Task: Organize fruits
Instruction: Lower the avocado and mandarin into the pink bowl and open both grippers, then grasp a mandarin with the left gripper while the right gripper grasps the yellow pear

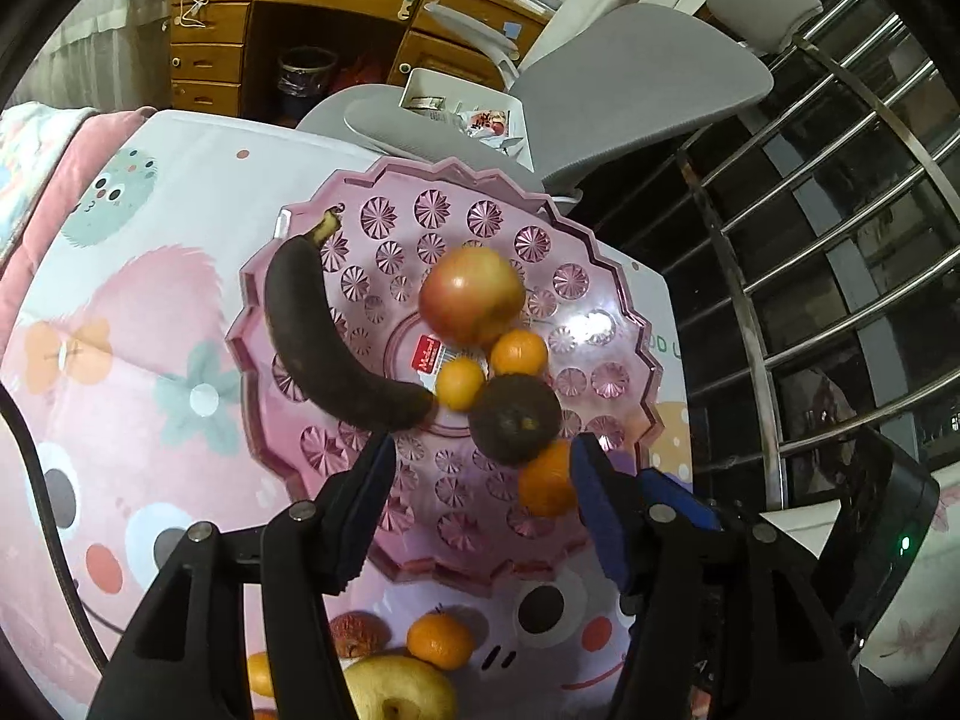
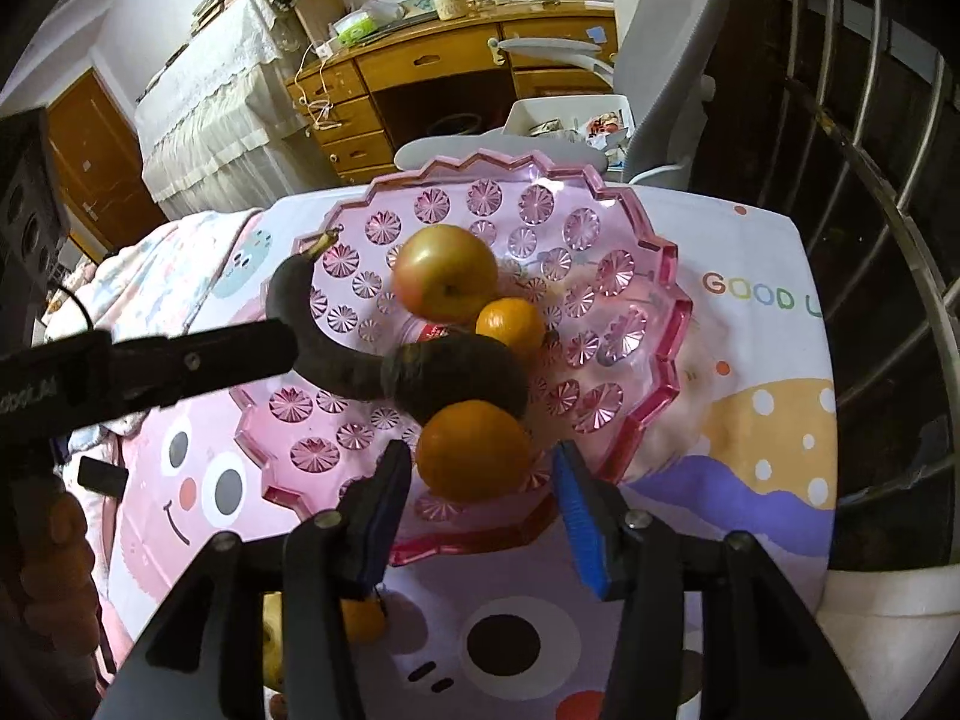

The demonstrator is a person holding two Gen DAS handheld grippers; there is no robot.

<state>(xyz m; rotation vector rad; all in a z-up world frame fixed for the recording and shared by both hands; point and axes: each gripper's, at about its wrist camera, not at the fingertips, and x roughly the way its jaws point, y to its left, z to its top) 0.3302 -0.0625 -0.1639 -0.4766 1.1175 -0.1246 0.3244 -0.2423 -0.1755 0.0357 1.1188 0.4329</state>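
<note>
Both grippers hover over the pink tray (image 1: 600, 276). Left gripper (image 1: 483, 495) spread wide, nothing between its fingers. Right gripper (image 2: 483, 501) wide too, an orange (image 2: 474, 450) sitting between its pads, not pinched. On the tray: blackened banana (image 1: 318, 336) at nine o'clock, apple (image 1: 471, 294) at twelve, dark round fruit (image 1: 515, 417) centre. More fruit waits off the tray at six o'clock, including a yellow apple (image 1: 399, 690)
</note>
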